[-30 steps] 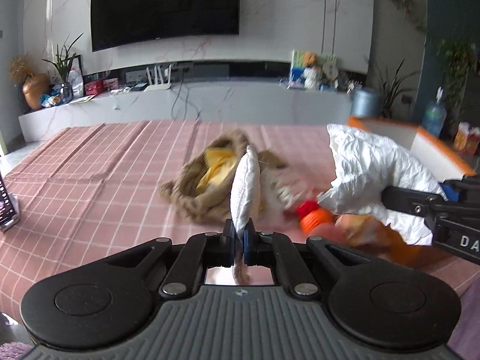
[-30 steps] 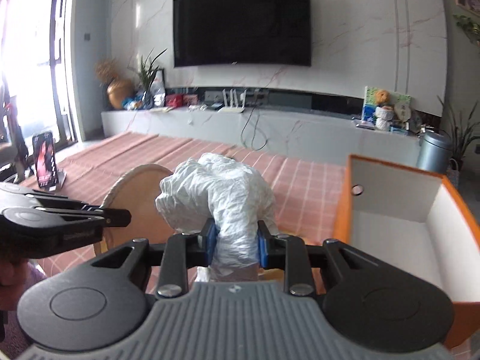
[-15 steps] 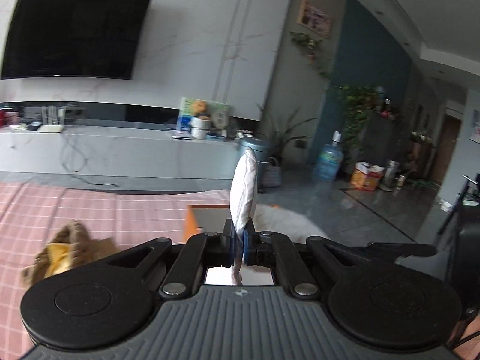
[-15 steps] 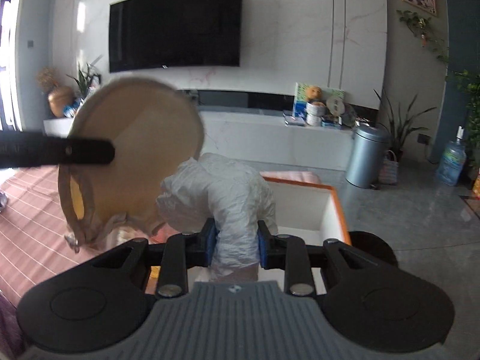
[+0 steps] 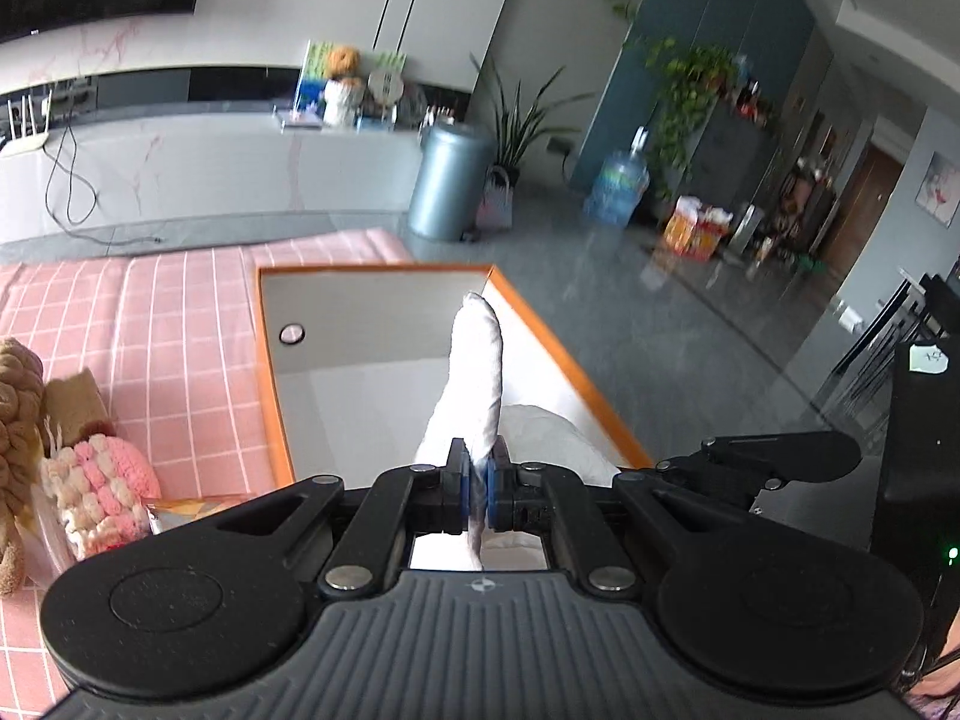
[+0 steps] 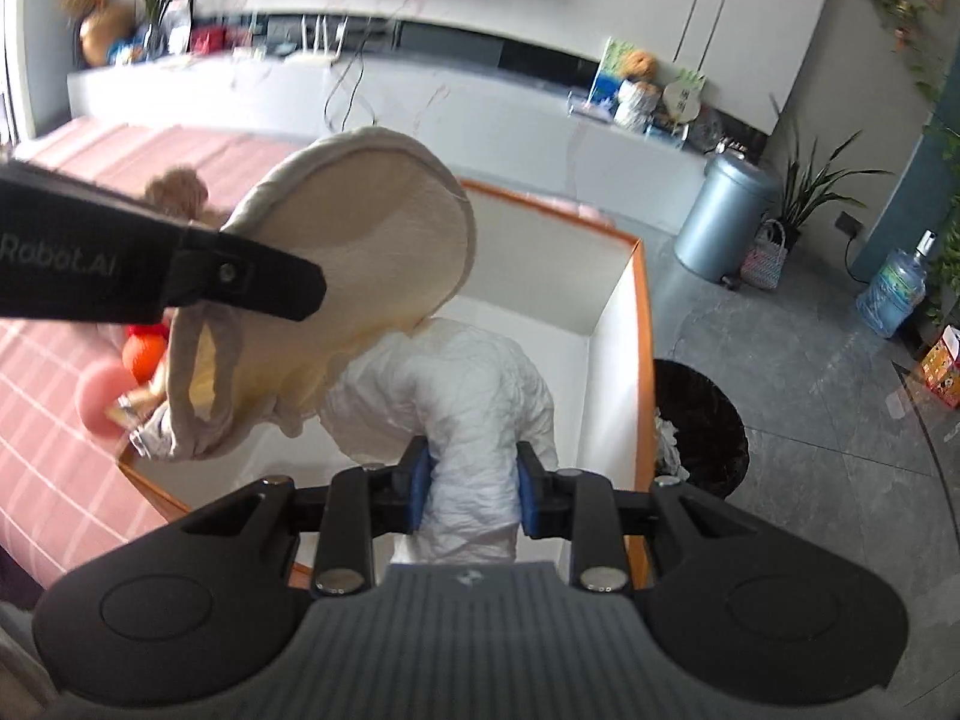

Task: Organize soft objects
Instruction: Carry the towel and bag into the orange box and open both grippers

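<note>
Materials only:
- left tongs: matt black plastic links, ribbed grey body, bright metal rivets, blue rubbery pads. Right tongs same build.
- white bundle: thin crinkled cloth, slight sheen, heavily wrinkled.
- beige pad: soft matt cloth, fine nap on the face, stitched rolled edge.
- box: smooth matt white walls inside, orange rim, one metal eyelet.
- bench: pink woven cloth cover, white grid lines, matt.
- pink-white knit: chunky yarn, rough loops.
- brown plush: coarse, curly pile.
- floor: grey stone-look tile, glossy, reflective.
- bin: brushed metal, satin.
</note>
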`<state>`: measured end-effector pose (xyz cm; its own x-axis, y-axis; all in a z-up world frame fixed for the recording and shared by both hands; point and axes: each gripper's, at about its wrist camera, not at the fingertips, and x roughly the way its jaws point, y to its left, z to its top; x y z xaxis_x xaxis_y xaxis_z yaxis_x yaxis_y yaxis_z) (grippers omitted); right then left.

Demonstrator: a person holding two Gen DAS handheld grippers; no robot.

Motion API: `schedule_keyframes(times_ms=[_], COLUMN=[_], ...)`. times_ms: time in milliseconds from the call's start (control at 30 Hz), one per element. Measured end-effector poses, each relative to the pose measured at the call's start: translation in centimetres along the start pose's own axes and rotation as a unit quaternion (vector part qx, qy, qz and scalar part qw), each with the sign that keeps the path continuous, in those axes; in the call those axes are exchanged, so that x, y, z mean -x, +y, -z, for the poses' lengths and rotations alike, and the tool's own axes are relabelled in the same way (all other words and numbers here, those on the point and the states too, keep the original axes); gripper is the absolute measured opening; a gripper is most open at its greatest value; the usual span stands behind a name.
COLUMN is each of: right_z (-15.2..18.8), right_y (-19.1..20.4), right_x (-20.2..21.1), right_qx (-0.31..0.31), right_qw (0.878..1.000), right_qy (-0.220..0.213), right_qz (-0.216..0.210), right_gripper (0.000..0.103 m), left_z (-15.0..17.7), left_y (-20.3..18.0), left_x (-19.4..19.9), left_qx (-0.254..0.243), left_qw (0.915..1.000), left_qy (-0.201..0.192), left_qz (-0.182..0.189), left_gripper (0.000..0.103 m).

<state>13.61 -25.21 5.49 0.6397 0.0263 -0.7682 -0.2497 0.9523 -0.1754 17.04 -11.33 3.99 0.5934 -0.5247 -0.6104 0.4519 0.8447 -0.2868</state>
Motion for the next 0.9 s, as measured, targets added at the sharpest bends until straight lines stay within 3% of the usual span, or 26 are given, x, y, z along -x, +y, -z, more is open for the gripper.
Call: schedule_keyframes(times_ms=[333,667,900], right_z=[-0.9,-0.7,-0.2], right_y=[0.0,0.6,0.6], right_x=[-3.1,-2.8,-0.9], right_qx=[0.012,0.026,0.031], right_qw=[0.999,0.998,0.999], right_qy=[0.053,0.051,0.025], right_qz=[-0.001,0.008,0.027], right_gripper=[0.034,0.047,0.069], left_z=[0.7,1.5,1.3], left_y=[-0.6,-1.3,-1.4], left_x=[-2.6,-3.4,-3.0], left_qx=[-0.033,-0.072,-0.07], left_qw=[0.9958,0.9883,0.9866], left_qy=[0.073,0.097,0.095], left_qz=[-0.043,-0.093,-0.114], left_gripper=[0.006,0.012,0.055])
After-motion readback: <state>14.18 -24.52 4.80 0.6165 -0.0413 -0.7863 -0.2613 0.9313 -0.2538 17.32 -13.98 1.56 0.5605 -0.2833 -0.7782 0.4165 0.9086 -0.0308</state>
